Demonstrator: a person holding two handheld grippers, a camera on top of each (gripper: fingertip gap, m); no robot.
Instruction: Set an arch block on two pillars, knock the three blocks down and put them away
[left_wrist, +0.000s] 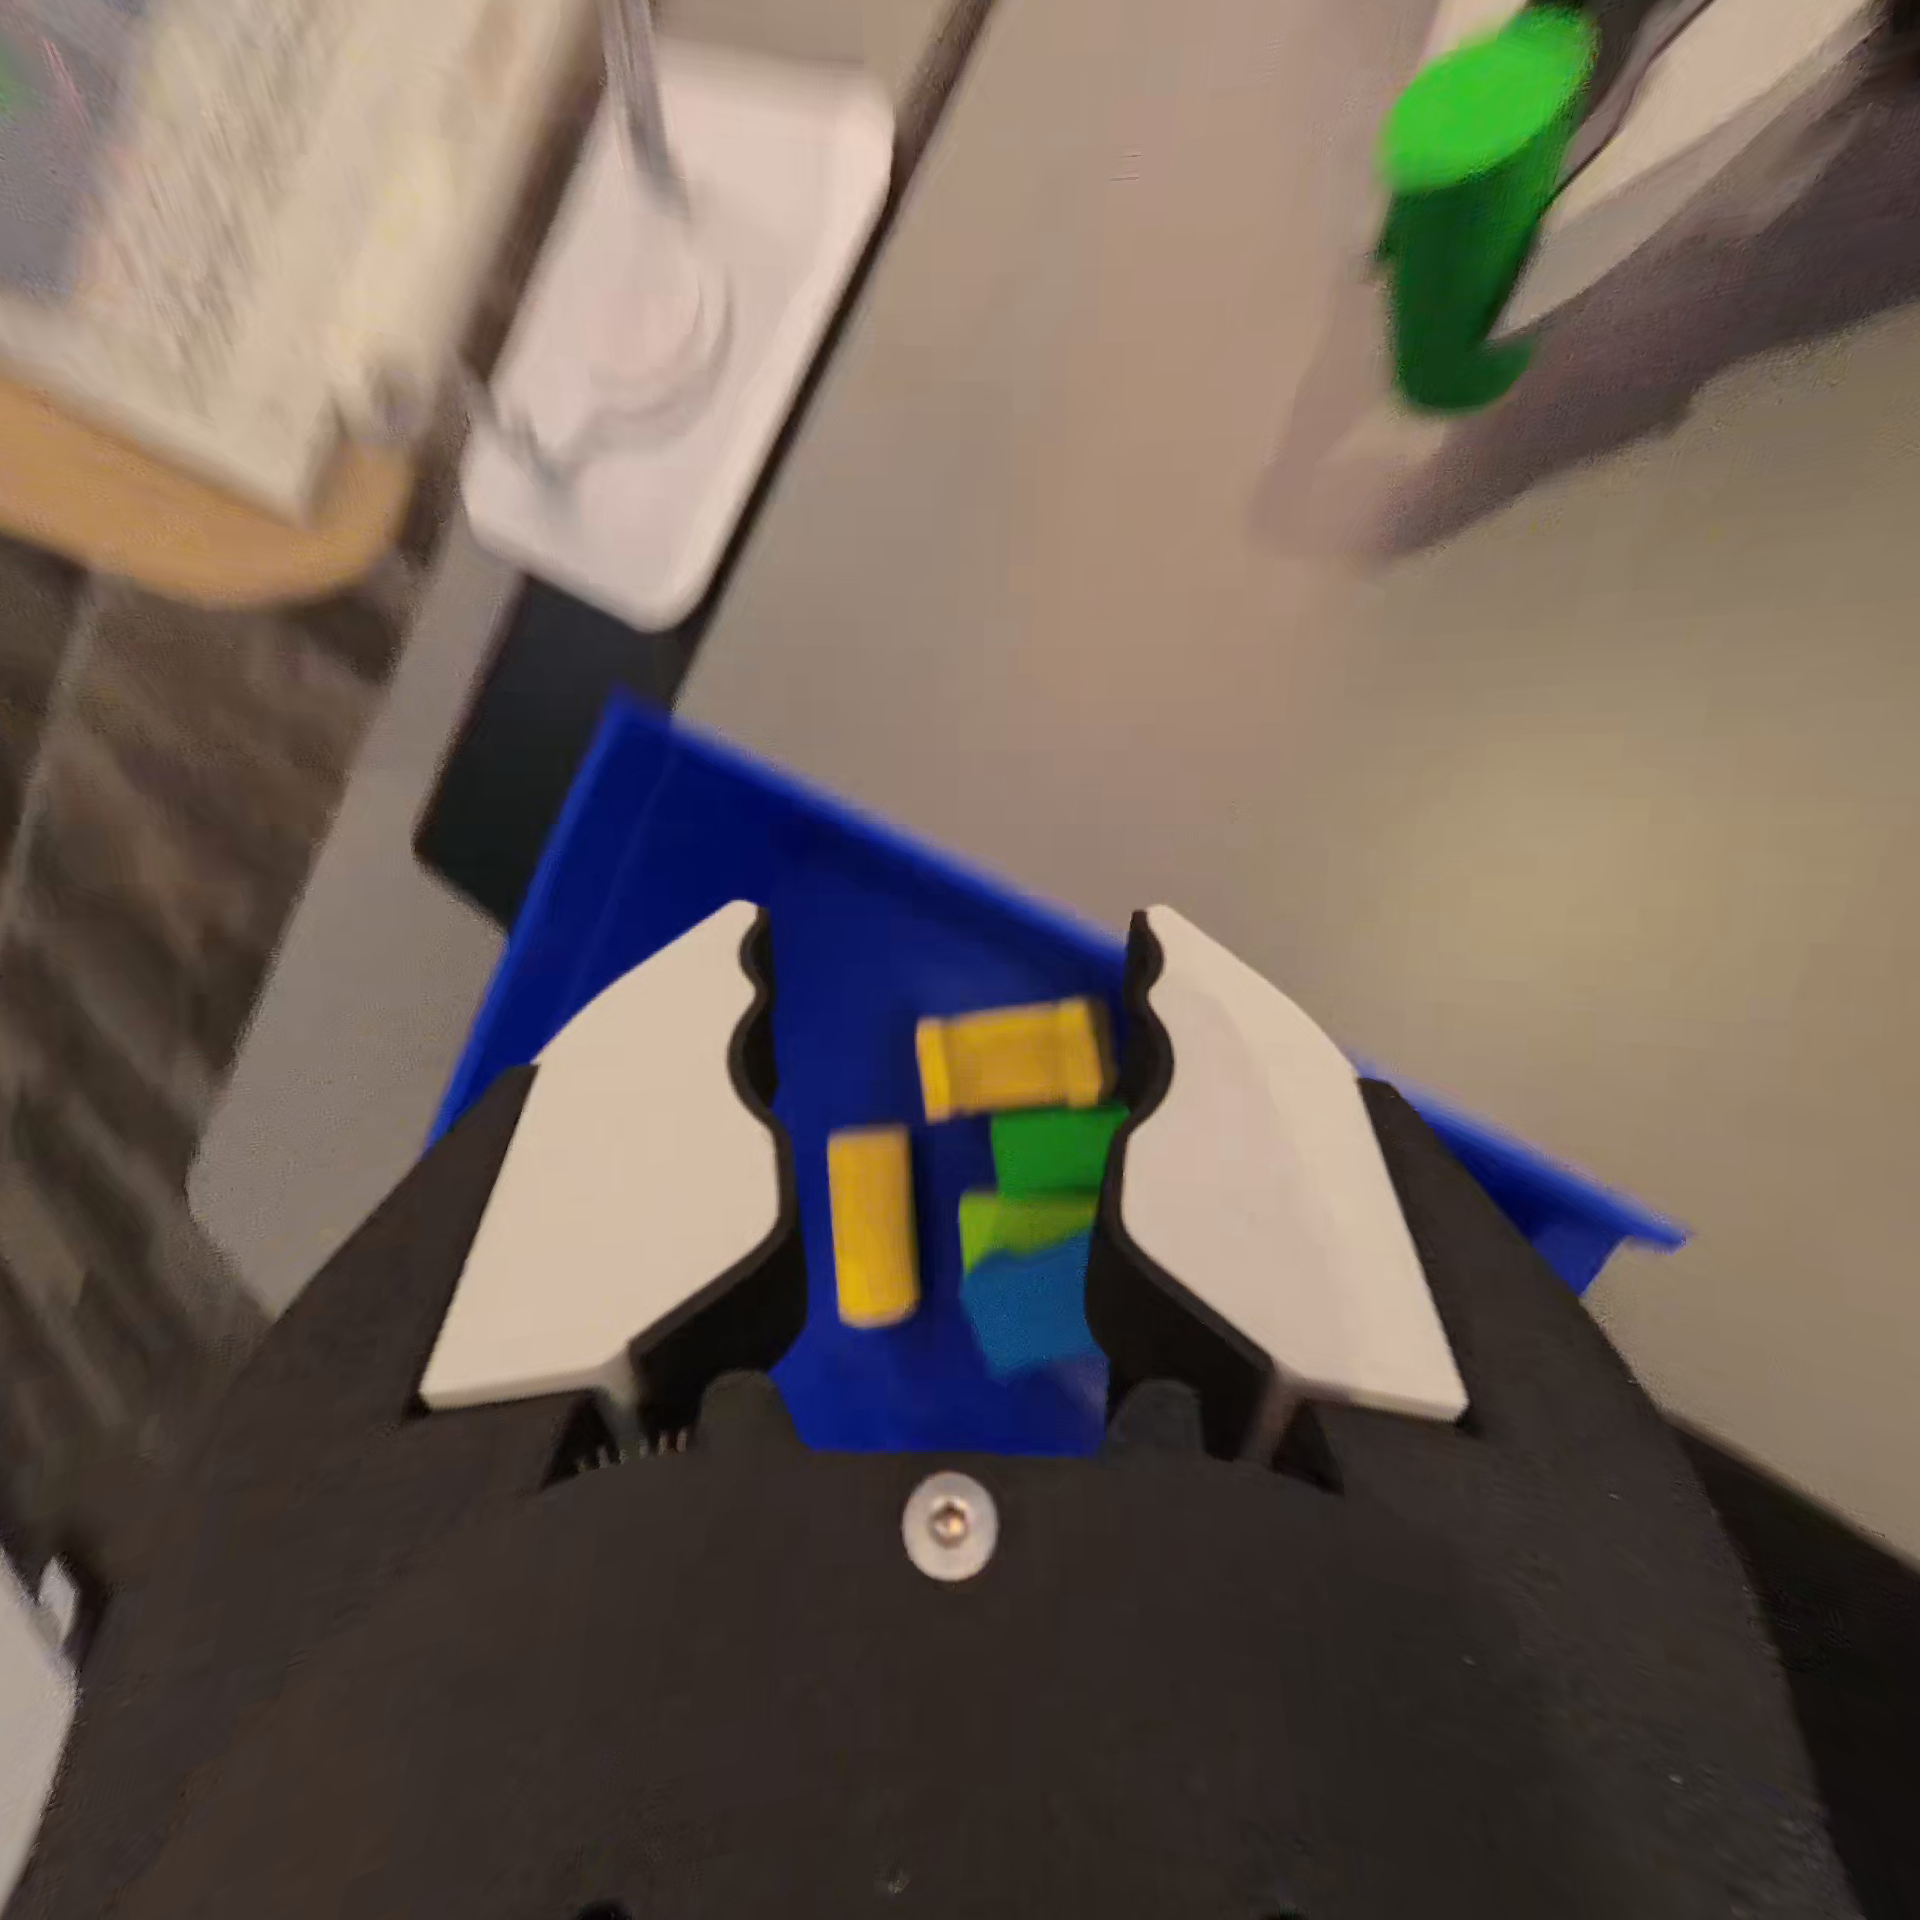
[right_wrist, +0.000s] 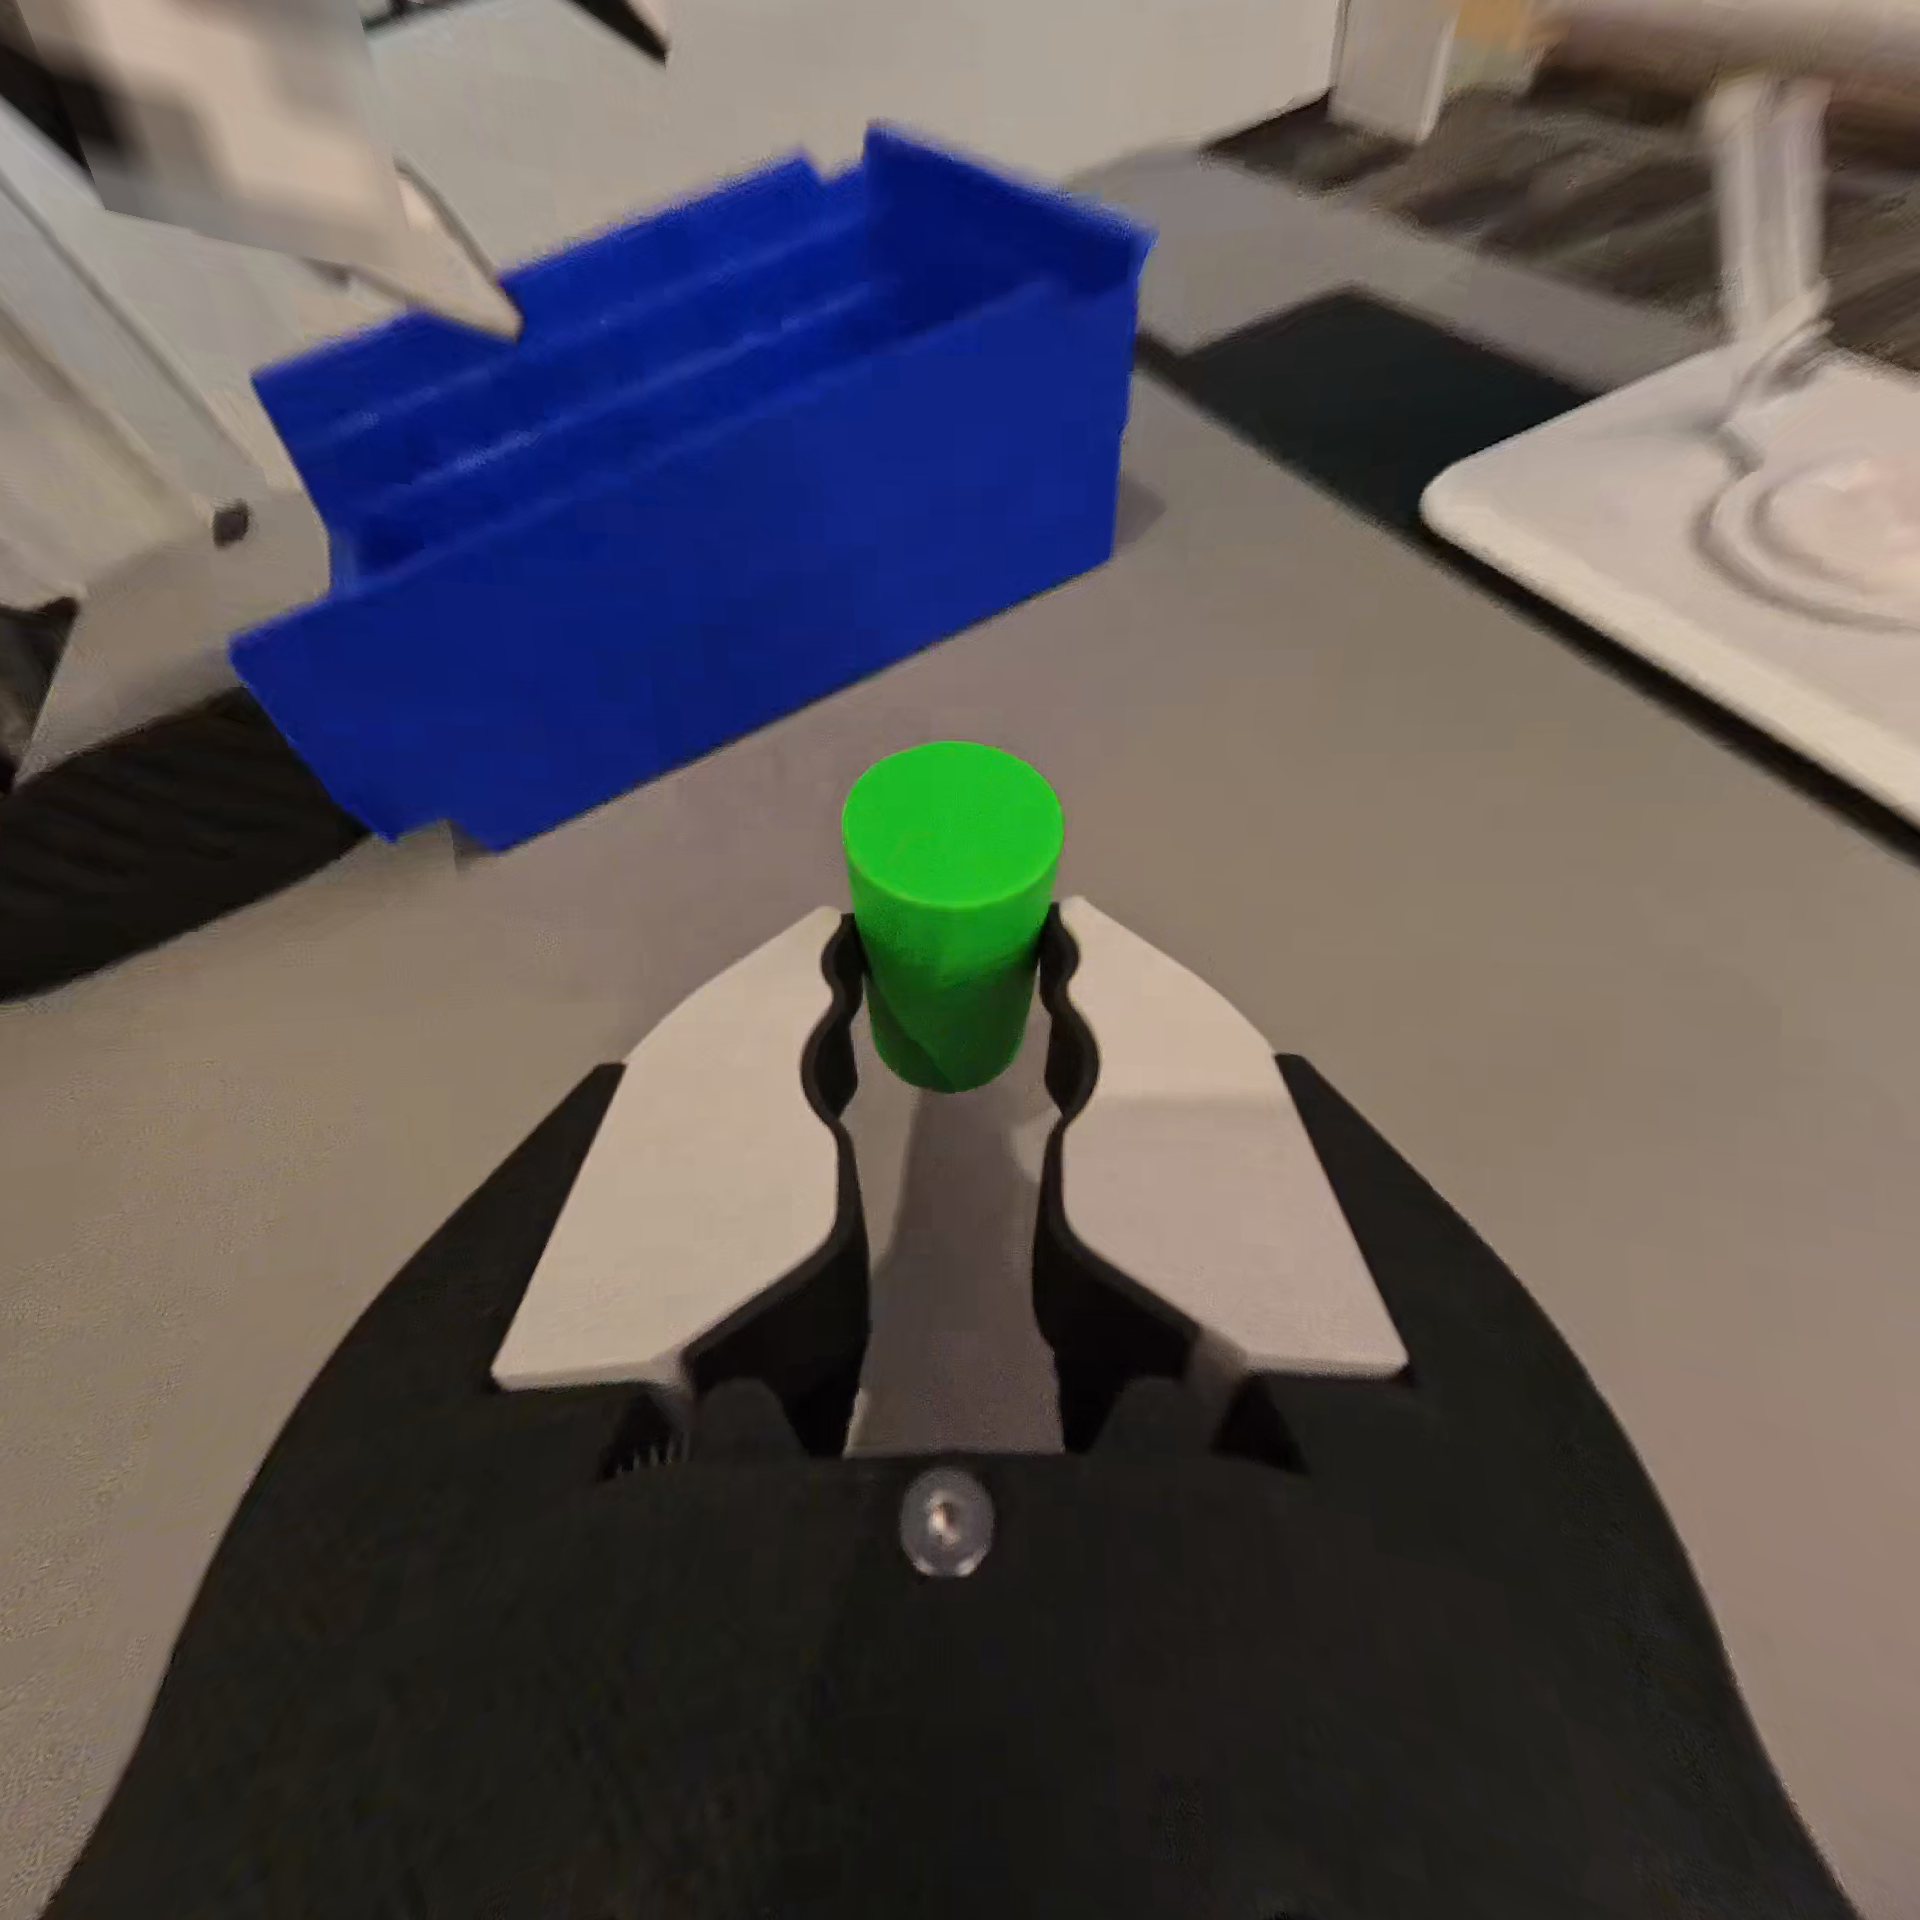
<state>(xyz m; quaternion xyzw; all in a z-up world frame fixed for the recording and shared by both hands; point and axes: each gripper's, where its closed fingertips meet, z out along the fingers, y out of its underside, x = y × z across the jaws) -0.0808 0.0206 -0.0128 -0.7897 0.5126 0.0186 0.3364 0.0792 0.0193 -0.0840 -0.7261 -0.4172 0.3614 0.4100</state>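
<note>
Left wrist view: my left gripper (left_wrist: 948, 940) hangs wide apart and empty; below between its fingers, the blue plastic bin (left_wrist: 727, 831) holds blocks.

Right wrist view: my right gripper (right_wrist: 948, 920) pinches the green cylinder block (right_wrist: 948, 914) at its fingertips. It looks light, rigid and slick; mid-body is the safest hold.

The bin (right_wrist: 707, 582) stands on the desk (right_wrist: 1351, 1039). Two cylinder blocks (left_wrist: 873, 1228) and several other blocks (left_wrist: 1039, 1226) lie inside it. The left tool (left_wrist: 948, 935) hangs above the bin. The pillar (right_wrist: 951, 914) sits between the right tool (right_wrist: 951, 920) fingers, before the bin. A tray (right_wrist: 1662, 582) lies right of the bin.
</note>
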